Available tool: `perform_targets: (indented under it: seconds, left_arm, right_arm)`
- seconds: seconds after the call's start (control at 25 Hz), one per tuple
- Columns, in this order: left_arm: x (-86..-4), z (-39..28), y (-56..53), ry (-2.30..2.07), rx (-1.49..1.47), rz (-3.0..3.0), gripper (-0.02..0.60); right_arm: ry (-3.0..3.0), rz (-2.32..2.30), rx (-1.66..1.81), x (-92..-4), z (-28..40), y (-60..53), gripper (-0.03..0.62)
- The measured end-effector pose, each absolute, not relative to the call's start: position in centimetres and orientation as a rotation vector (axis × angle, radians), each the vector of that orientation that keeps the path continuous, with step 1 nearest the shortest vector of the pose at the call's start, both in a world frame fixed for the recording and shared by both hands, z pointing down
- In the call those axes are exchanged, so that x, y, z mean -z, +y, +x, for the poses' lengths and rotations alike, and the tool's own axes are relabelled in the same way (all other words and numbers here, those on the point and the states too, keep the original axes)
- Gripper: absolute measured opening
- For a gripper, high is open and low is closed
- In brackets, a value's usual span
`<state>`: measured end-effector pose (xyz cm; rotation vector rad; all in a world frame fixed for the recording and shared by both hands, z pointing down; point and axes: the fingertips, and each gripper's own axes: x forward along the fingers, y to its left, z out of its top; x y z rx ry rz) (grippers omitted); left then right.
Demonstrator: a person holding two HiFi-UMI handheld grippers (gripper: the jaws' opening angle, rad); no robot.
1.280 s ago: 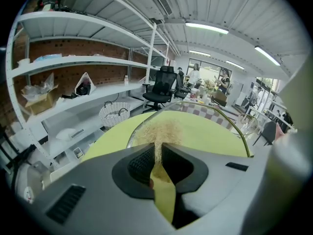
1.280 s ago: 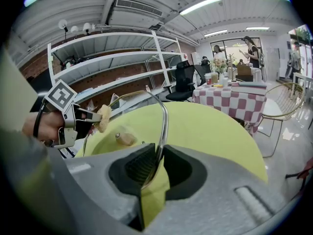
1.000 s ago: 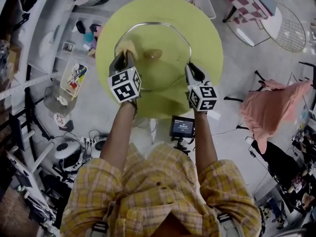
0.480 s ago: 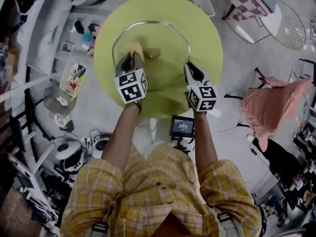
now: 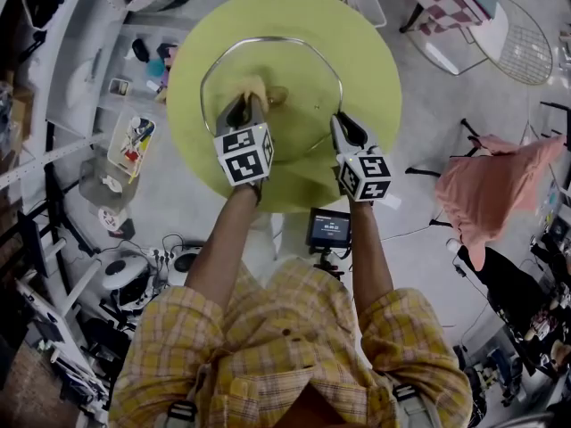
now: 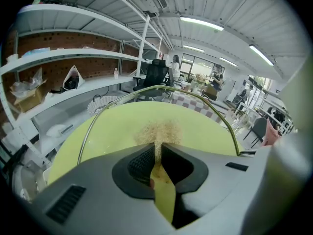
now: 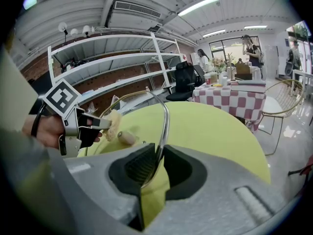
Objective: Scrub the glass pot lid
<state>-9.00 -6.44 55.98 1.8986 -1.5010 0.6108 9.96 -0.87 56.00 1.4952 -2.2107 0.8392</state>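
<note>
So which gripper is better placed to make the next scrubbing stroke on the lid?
Left. The left gripper is shut on the scrubber, which sits at the glass lid beside the knob. The right gripper is clamped on the rim, steadying the lid, so it should probably just hold.

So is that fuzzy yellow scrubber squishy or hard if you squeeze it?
Probably squishy: the scrubber looks frayed and fluffy, and the left tool pinches it into a thin gap. Likely light too: it seems to be loose fibres.

Lime-green table (image 5: 368,53), tan scrubber (image 5: 252,86), yellow plaid shirt (image 5: 294,346).
</note>
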Motion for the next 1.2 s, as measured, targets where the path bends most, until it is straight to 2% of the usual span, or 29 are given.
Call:
perform_targets:
  seconds: [0.76,1.04,1.2]
  left_arm:
    - [-56.0,-5.5,-6.4,-1.434,-0.658,1.971,0.043]
    - [-56.3,-0.3,-5.0,-1.272,-0.701,2.051,0.043]
    - [-56.5,0.1,-5.2,-1.299,-0.667,2.024,0.043]
  right_arm:
    - [-2.242,1.498,-0.836,-55.7,9.8,-1.1,0.057]
    - [-2.25,1.491,-0.838,-55.8,9.4,-1.1,0.057]
    - [-2.254,1.48,-0.833,-55.7,9.4,-1.2,0.057]
